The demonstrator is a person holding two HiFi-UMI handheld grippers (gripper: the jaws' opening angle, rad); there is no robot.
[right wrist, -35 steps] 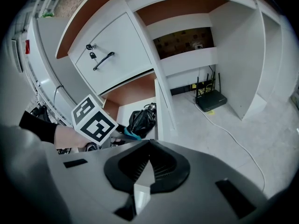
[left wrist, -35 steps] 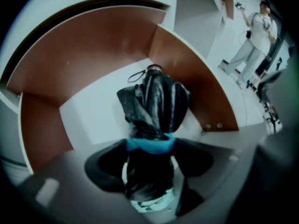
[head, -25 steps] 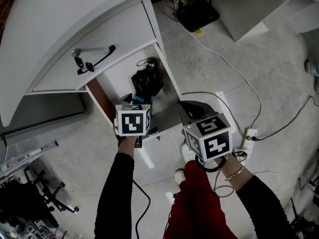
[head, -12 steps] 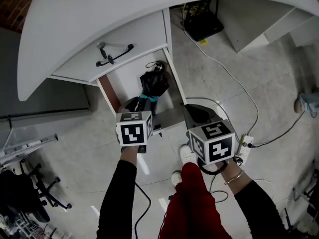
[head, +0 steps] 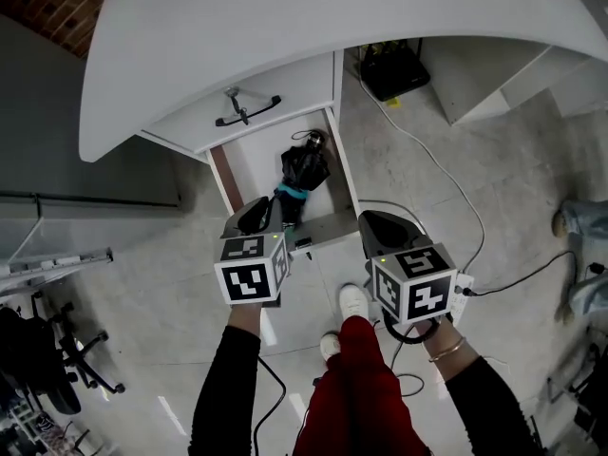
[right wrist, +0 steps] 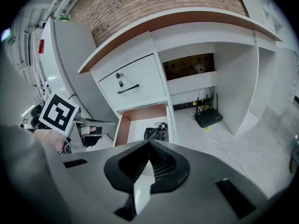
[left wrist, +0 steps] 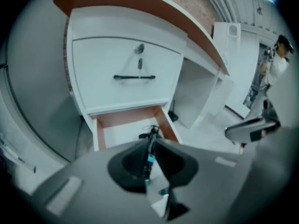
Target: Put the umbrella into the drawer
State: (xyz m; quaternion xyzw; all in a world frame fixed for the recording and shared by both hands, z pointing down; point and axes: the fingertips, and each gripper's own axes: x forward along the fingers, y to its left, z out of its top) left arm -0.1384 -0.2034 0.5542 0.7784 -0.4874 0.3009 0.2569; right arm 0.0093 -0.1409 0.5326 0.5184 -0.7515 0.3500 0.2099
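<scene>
Head view, nearest first: the left gripper (head: 270, 215) and the right gripper (head: 382, 228) are held side by side. The left gripper's jaws are closing, with only a slit left between them and nothing gripped. The right gripper's jaws are seen pressed together and empty. Just beyond the left gripper's tips, the black umbrella (head: 302, 171) is laid inside the open drawer (head: 255, 169).

Head cam: high up, looks steeply down on desk (head: 285, 46) & open drawer (head: 258, 160). Both gripper views sit lower, near the drawer, facing far twd desk front. All 3 share the drawer.
</scene>
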